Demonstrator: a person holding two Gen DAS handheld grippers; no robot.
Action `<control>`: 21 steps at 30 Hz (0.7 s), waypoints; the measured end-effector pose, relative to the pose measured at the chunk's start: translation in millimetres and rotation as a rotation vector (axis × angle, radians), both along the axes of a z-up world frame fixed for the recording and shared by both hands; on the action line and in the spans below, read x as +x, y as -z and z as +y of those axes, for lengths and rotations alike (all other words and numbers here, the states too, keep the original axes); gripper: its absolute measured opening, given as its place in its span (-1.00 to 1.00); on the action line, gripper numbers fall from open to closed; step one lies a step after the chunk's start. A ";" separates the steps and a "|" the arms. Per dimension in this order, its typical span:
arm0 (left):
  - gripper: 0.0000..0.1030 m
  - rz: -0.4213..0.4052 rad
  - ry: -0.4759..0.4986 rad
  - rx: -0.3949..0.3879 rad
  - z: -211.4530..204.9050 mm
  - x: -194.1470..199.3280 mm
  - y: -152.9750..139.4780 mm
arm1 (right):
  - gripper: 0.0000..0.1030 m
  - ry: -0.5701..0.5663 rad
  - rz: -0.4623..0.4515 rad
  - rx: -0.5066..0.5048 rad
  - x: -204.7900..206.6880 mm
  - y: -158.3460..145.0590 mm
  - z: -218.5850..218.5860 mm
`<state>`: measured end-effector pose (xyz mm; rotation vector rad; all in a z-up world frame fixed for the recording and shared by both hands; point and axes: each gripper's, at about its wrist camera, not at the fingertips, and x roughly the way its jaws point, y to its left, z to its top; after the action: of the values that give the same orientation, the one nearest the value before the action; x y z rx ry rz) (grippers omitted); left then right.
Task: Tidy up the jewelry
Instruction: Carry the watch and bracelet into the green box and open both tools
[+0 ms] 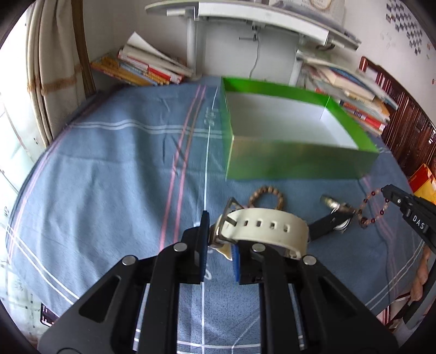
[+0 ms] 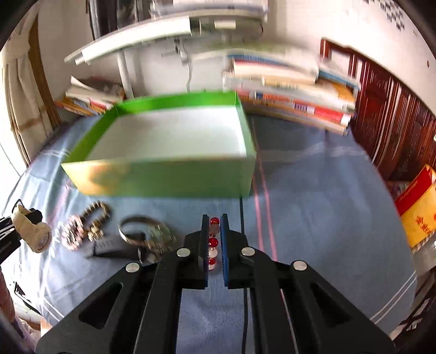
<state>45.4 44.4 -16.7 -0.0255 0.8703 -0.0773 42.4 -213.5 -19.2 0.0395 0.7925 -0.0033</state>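
Note:
My left gripper point(image 1: 219, 239) is shut on a white-strapped watch point(image 1: 267, 226) and holds it above the blue cloth, short of the open green box point(image 1: 297, 160). My right gripper point(image 2: 212, 234) is shut on a red-and-clear bead bracelet point(image 2: 213, 242); it shows hanging from that gripper in the left wrist view point(image 1: 370, 207). On the cloth lie a brown wooden bead bracelet point(image 1: 265, 194), a metal-band watch point(image 2: 152, 231) and a black-strapped watch point(image 2: 114, 247). The green box point(image 2: 169, 179) looks empty, its inside white.
The blue striped cloth point(image 1: 122, 174) covers the surface. Stacks of books point(image 2: 288, 95) lie behind the box and at the left point(image 1: 141, 68). A white desk point(image 1: 245, 16) stands behind. A red and yellow bag point(image 2: 417, 207) sits at the right.

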 end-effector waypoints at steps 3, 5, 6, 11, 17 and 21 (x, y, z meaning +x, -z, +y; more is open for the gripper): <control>-0.64 -0.016 -0.001 0.007 -1.2 1.2 -7.9 | -0.84 0.000 -0.044 -0.013 -0.1 -16.5 0.8; -0.63 -0.010 -0.001 0.011 -3.5 1.3 -8.2 | -0.84 -0.002 -0.050 -0.022 2.3 -19.5 1.9; -0.63 0.003 0.003 0.009 -4.5 2.6 -5.6 | -0.84 -0.005 -0.046 -0.024 2.6 -18.3 3.9; -0.64 0.017 0.029 0.006 -7.5 11.2 -7.5 | -0.84 -0.043 -0.041 -0.027 7.8 -20.0 14.0; -0.64 -0.078 0.058 0.011 -15.8 33.2 -49.4 | -0.84 -0.073 -0.171 -0.028 16.4 -69.2 23.1; -0.63 -0.112 0.075 0.006 -26.4 68.8 -70.7 | -0.84 -0.066 -0.232 -0.013 38.8 -96.6 23.8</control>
<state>114.3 18.0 53.9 0.0174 0.7593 -0.1448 81.2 -189.7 77.5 0.0014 0.5610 0.0582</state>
